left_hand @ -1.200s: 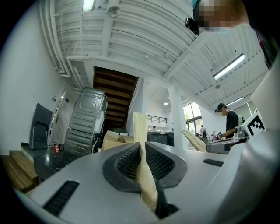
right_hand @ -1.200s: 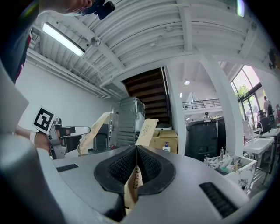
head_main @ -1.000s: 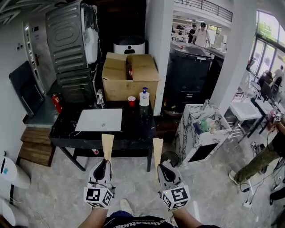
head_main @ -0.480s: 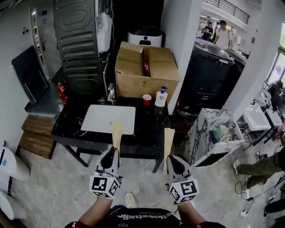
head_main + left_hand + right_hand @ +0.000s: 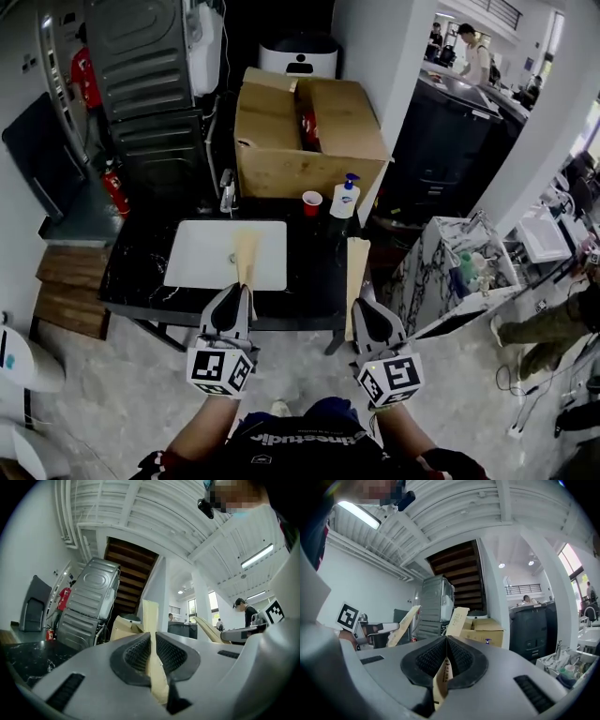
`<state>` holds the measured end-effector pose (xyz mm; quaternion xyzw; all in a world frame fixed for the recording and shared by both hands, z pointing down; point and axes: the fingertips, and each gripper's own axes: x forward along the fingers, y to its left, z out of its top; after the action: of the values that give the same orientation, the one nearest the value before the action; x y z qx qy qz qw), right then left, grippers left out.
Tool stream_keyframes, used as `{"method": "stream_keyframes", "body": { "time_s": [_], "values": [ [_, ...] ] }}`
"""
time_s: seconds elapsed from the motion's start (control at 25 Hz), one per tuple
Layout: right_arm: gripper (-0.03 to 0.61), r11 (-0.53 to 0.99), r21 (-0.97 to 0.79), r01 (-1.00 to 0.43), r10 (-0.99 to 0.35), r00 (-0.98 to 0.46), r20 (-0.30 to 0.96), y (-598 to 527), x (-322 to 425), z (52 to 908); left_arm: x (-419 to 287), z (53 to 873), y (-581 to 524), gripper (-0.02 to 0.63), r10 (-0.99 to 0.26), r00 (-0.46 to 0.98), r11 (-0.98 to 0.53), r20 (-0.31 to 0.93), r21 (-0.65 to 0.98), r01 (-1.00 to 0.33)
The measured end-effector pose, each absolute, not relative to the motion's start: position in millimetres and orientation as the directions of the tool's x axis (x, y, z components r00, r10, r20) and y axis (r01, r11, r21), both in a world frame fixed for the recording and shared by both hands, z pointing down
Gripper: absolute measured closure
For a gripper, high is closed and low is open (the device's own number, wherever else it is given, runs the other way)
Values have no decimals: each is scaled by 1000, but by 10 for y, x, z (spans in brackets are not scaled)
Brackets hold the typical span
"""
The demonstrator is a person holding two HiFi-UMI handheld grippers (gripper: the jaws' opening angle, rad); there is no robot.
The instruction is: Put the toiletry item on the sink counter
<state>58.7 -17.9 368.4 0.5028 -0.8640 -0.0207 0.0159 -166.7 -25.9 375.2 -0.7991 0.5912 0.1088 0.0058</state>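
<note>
Each gripper holds a flat tan paper packet upright. In the head view my left gripper (image 5: 239, 294) is shut on the left packet (image 5: 247, 255), whose tip overlaps the white sink basin (image 5: 202, 255). My right gripper (image 5: 361, 309) is shut on the right packet (image 5: 357, 277) over the front right of the black marble counter (image 5: 136, 277). The left gripper view shows the left gripper (image 5: 151, 654) pinching its packet (image 5: 150, 616). The right gripper view shows the right gripper (image 5: 446, 660) pinching its packet (image 5: 457, 619). Both grippers hover in front of the counter's near edge.
A pump soap bottle (image 5: 345, 197), a red cup (image 5: 312, 203) and a faucet (image 5: 227, 195) stand at the counter's back. Behind them is an open cardboard box (image 5: 305, 131). A marble-patterned cabinet (image 5: 441, 281) stands to the right, wooden steps (image 5: 66, 291) and a fire extinguisher (image 5: 114, 187) to the left.
The counter has drawn nearer and lower in the head view. Both grippers have come forward with their packets, and the left packet now overlaps the sink basin.
</note>
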Motion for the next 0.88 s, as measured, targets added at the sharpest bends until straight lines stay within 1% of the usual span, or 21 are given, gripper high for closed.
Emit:
{"method": "stream_keyframes", "body": {
  "time_s": [0.28, 0.68, 0.88],
  "values": [
    [538, 488, 36, -872, -873, -487, 30, -788, 682, 3841, -1484, 3989, -895, 569, -943, 301, -320, -139, 141, -937],
    [538, 539, -44, -841, -840, -540, 43, -1805, 1010, 4031, -1057, 4077, -1810, 570, -958, 267, -280, -103, 134, -951],
    [538, 557, -96, -825, -820, -564, 99, -2262, 1046, 4246, -943, 3992, -2092, 571, -964, 239, -252, -116, 116, -961]
  ]
}}
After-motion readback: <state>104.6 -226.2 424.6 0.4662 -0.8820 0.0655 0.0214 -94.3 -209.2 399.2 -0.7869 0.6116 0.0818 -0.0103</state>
